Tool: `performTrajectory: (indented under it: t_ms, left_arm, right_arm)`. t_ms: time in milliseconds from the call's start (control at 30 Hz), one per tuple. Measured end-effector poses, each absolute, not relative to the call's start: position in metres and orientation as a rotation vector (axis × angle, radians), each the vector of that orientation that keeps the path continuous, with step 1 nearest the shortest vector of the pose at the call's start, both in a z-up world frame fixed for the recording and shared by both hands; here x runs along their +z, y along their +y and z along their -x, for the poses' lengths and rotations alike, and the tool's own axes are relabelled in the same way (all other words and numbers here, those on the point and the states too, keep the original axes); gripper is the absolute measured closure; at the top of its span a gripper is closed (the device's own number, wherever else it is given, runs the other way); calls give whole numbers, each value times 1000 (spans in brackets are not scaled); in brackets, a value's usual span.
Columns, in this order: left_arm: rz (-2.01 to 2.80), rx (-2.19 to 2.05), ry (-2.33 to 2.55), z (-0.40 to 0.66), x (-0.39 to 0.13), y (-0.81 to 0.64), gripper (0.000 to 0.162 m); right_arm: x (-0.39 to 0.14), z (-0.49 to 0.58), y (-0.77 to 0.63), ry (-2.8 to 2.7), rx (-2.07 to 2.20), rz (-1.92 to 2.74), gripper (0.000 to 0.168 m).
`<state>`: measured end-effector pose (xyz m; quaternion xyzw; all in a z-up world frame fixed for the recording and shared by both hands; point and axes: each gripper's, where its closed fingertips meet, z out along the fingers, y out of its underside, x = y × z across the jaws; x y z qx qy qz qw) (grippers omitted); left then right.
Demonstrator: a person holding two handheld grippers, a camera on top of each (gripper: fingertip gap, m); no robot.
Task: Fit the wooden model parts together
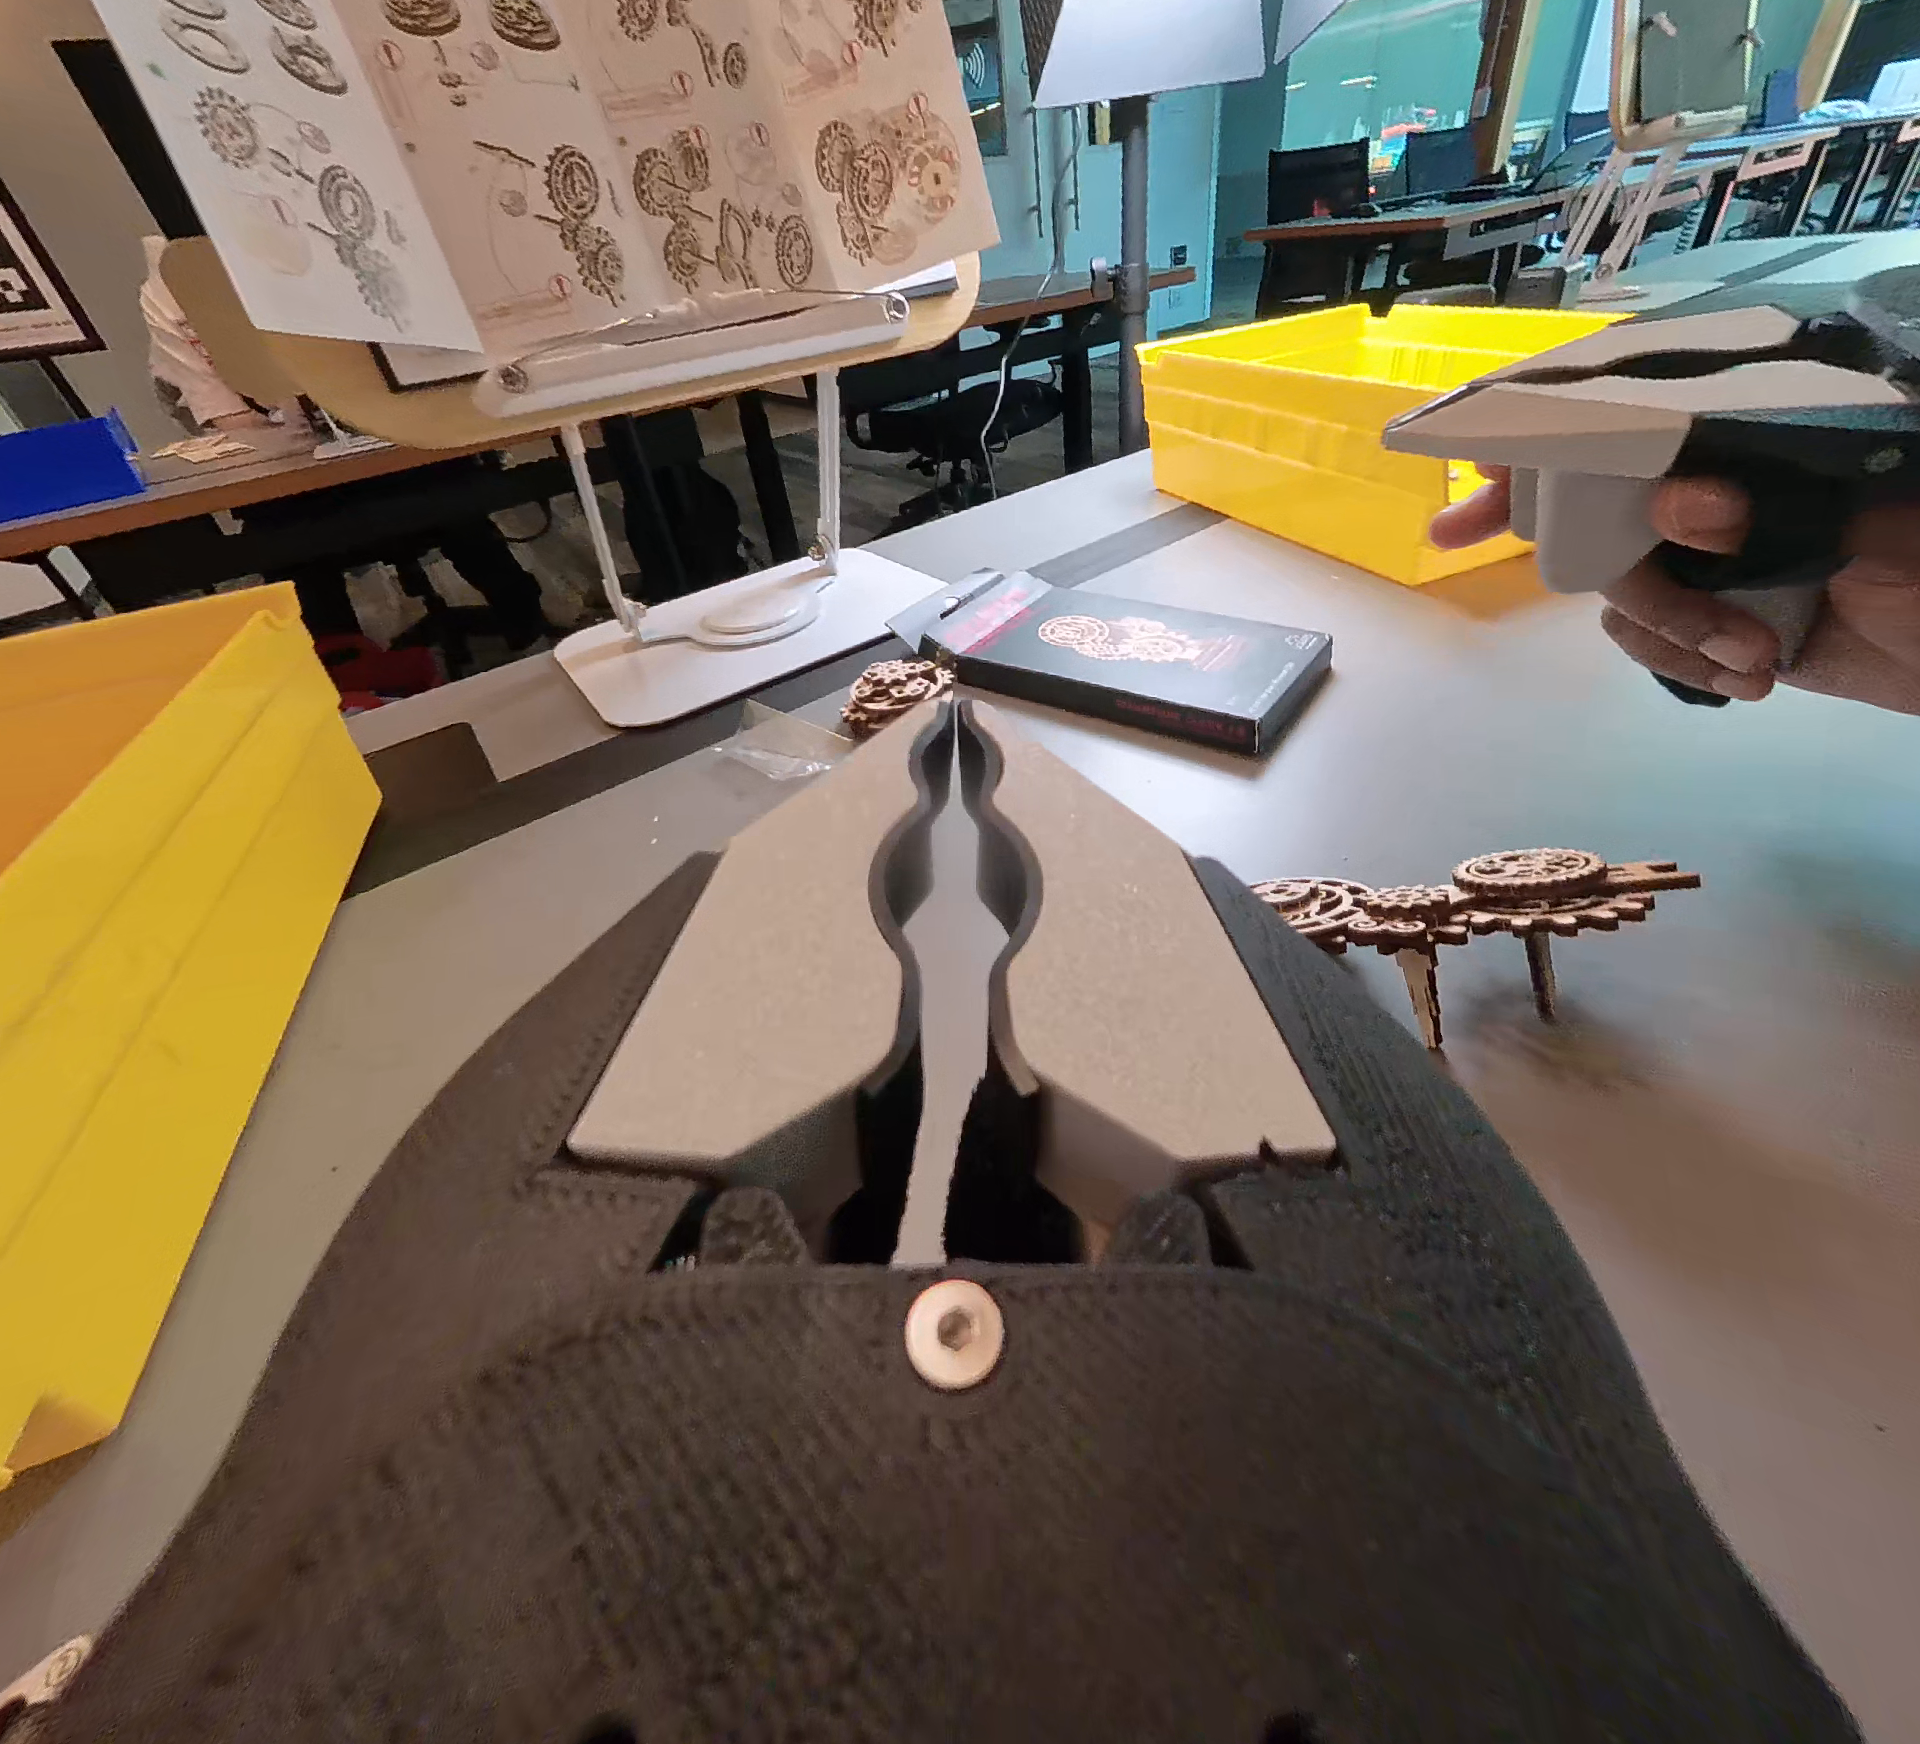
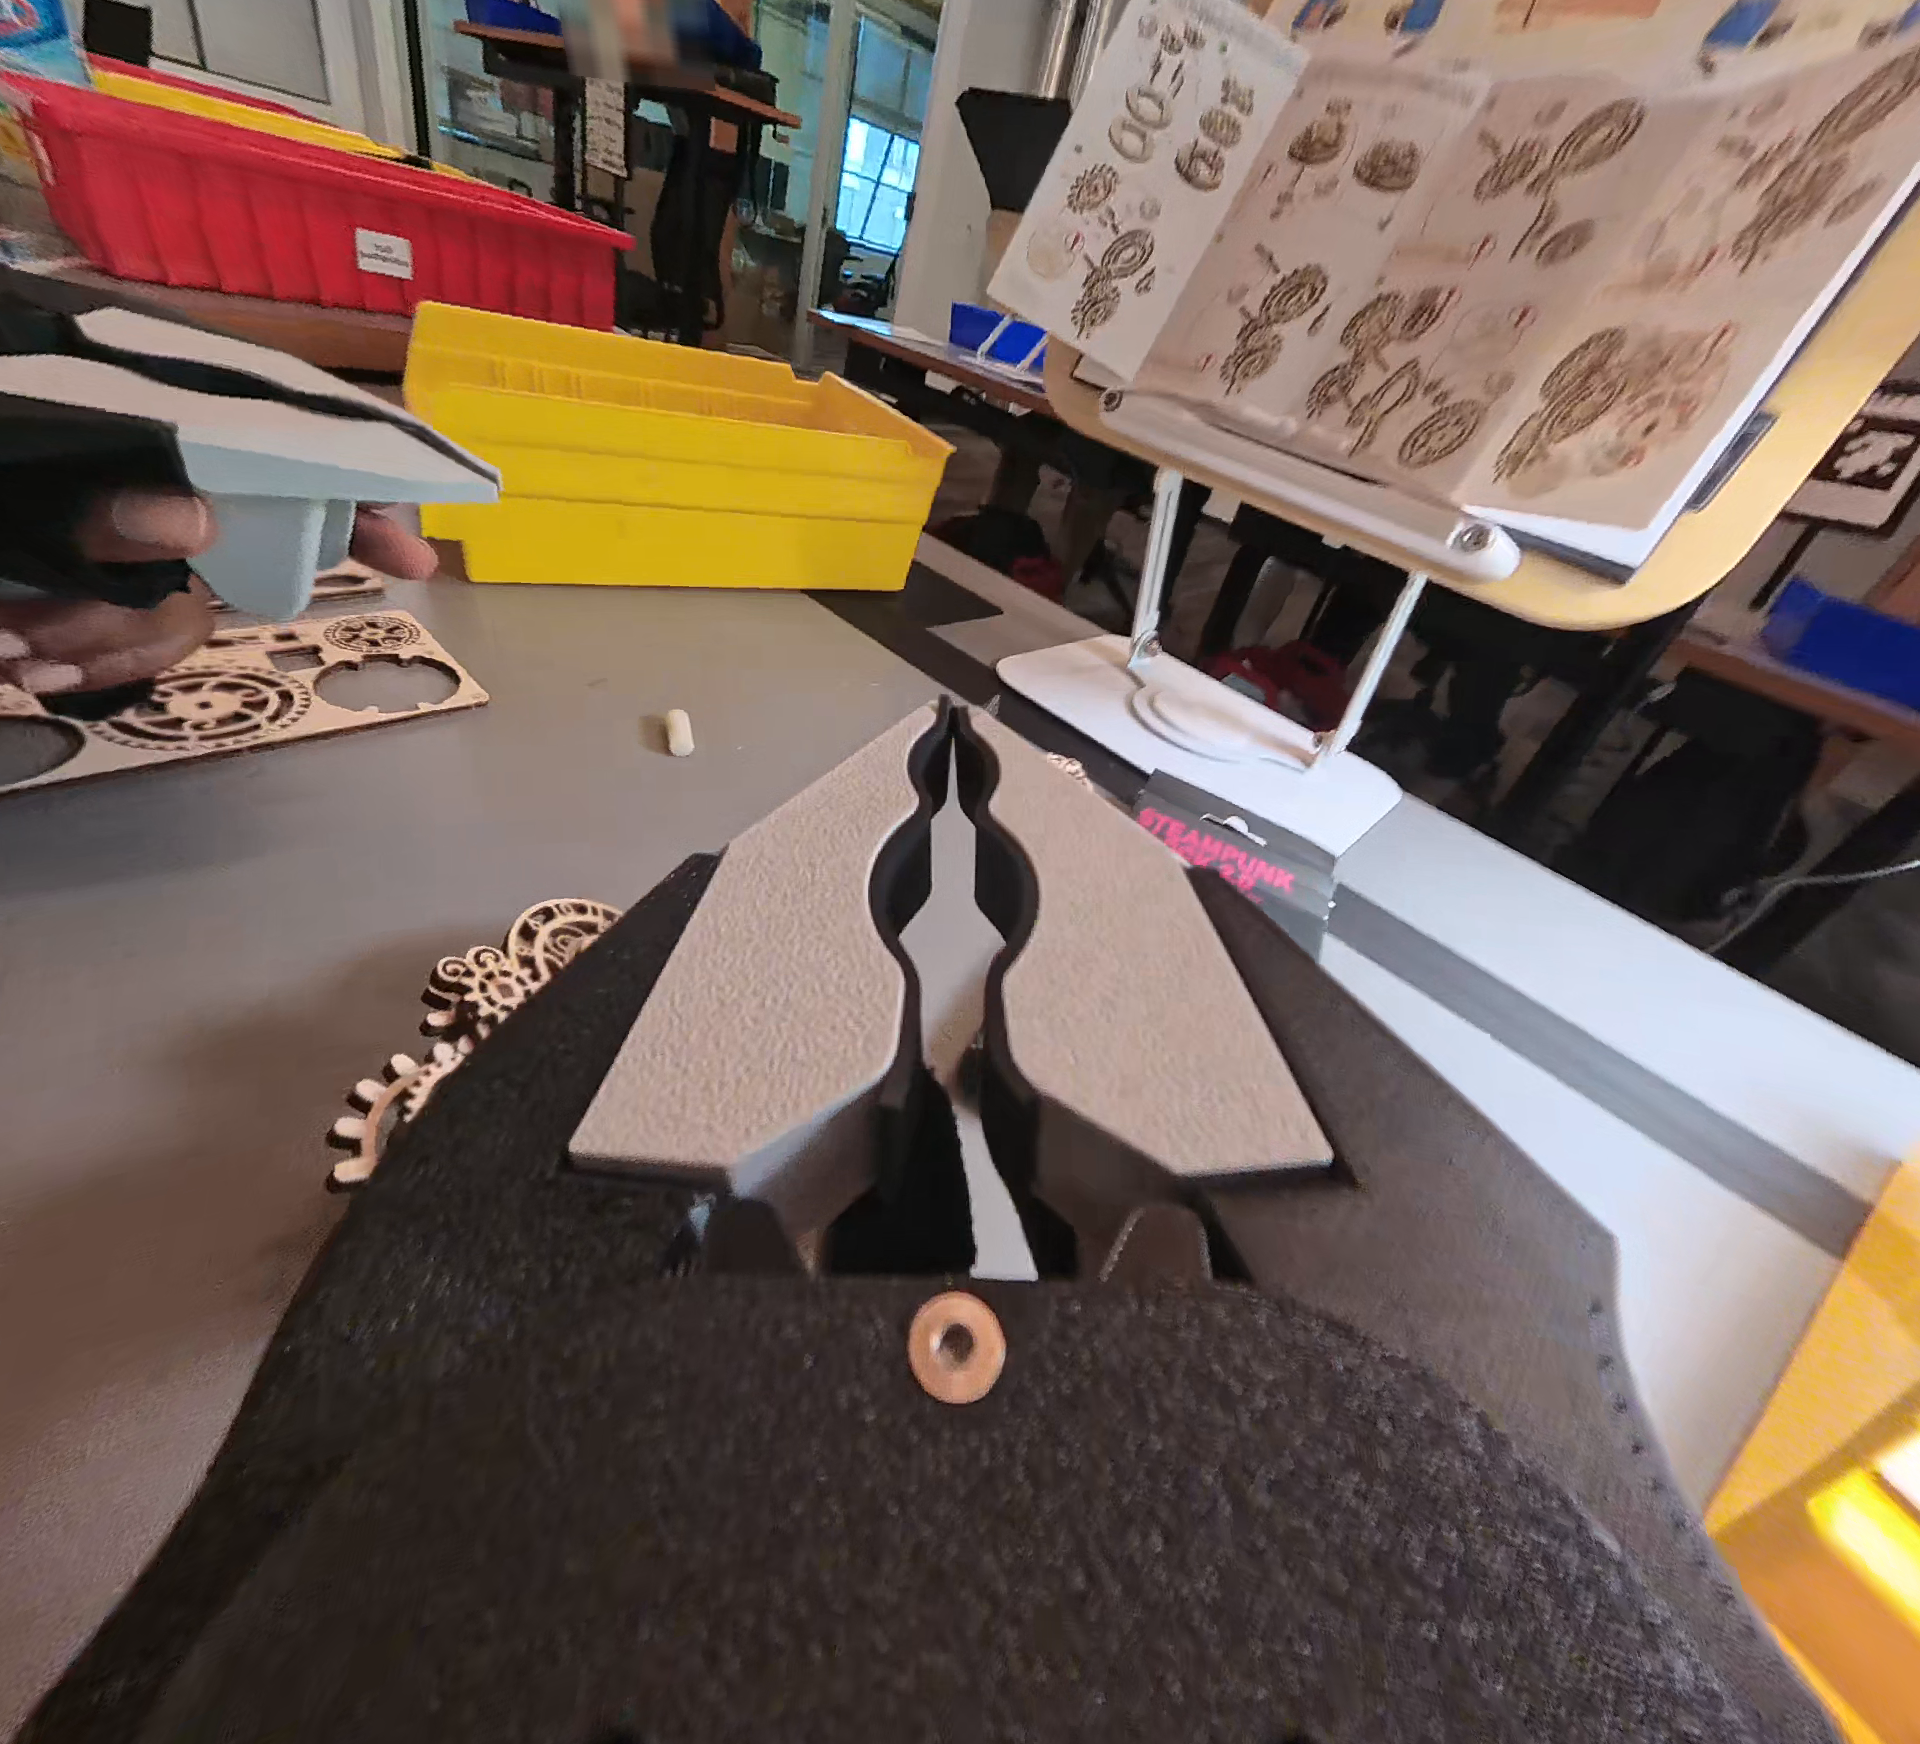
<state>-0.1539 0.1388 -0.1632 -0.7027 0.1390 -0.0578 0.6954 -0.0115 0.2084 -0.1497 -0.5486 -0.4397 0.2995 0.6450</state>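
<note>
My left gripper [image 1: 954, 715] and right gripper [image 2: 948, 715]: jaws closed, empty. Gear assembly [image 1: 1475, 905], lacy laser-cut wood, stands on pegs on tabletop [image 1: 1558, 759] at right; second piece [image 1: 894, 688], seemingly gears, beyond left tips.

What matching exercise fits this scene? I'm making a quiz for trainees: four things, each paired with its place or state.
Things:
1. gear assembly
2. black box
3. instruction sheets
4. cut-out sheet

Places or states:
A. propped on the white stand
B. flat on the table, with round holes
C. raised on small wooden legs
D. lying in front of the stand's base

Pairs: 1-C, 2-D, 3-A, 4-B
</note>
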Motion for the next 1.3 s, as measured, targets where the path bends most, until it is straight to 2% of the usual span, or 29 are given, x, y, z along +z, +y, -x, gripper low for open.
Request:
performTrajectory:
  t_ms: [200,433,667,933,1300]
  left_arm:
    - [1595,-154,212,165,-151,152,162]
    - [1584,-134,173,179,-112,201,162]
    - [1548,-24,132,211,-75,279,162]
    - [1570,196,74,266,-71,356,162]
    - [1534,203,-36,299,-72,393,162]
  right_arm:
    - [-131,4,208,-895,722,1244,168]
    - [-114,-12,214,-789,750,1252,168]
    - [-128,-8,217,-795,800,1286,166]
    - [-147,-2,226,-817,809,1319,164]
    - [-155,-1,229,-859,776,1316,162]
